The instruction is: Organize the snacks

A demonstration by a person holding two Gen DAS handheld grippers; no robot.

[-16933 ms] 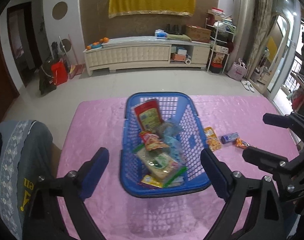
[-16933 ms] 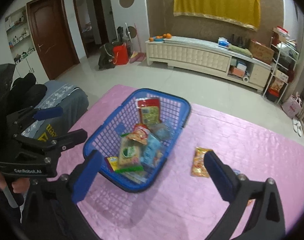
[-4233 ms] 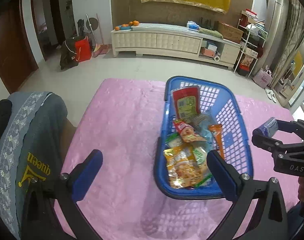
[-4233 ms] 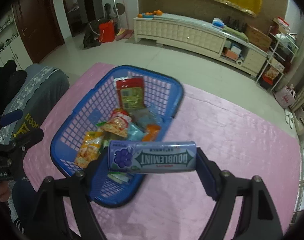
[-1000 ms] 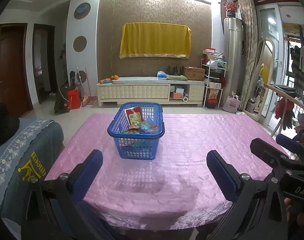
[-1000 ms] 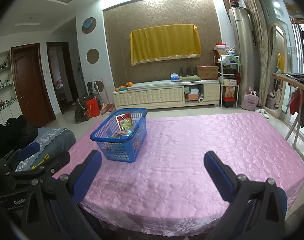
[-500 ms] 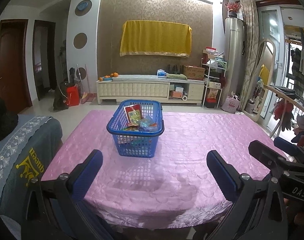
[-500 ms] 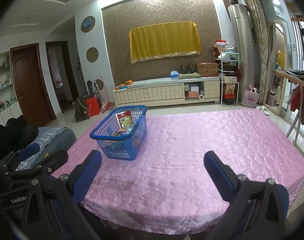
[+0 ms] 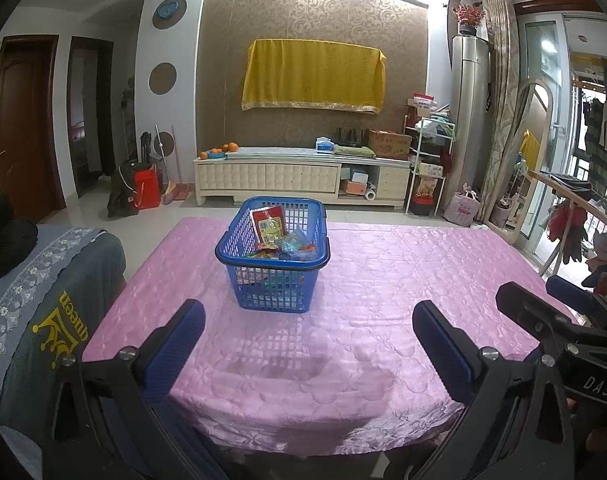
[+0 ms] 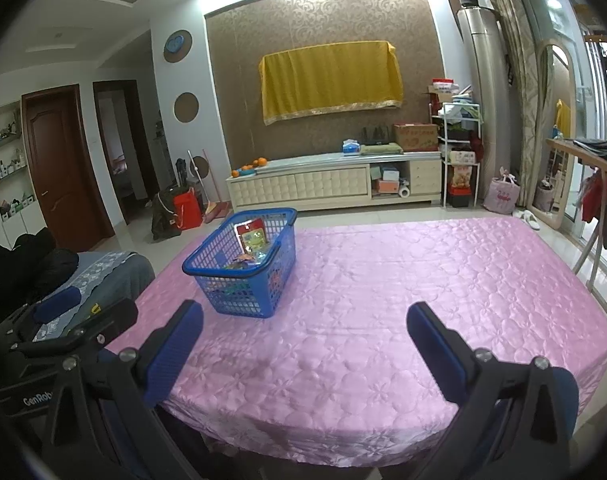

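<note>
A blue basket point(image 9: 272, 254) is standing on a worktop point(image 9: 383, 280) covered with a pink quilted cloth, and every place below is given relative to that basket. Its mesh walls are hiding most of what lies inside, so the snacks point(image 9: 281, 246) are showing only as a jumble of coloured wrappers above the rim and through the holes; how many there are cannot be told. One red packet point(image 9: 268, 224) is leaning upright against the basket's far wall, with print too small to read. The near edge of the worktop is being cut off by the tool frames at the bottom of both views.

The left tongs point(image 9: 308, 354) are hovering well in front of the basket, on the near side, with the two blue pads spread wide apart and nothing between them. The right tongs point(image 10: 304, 354) are hanging in front of the basket and off to its right, likewise wide apart and empty. Each tool is appearing only partly at the edge of the other's view. A fingertip point(image 9: 571, 405) of the person is barely showing behind the right tool's frame.

To the left of the basket, a chair draped in grey fabric point(image 9: 35, 320) is standing beside the worktop. Far behind the basket, a cream cabinet point(image 9: 299, 178) is running along the wall under a yellow cloth point(image 9: 313, 76).
</note>
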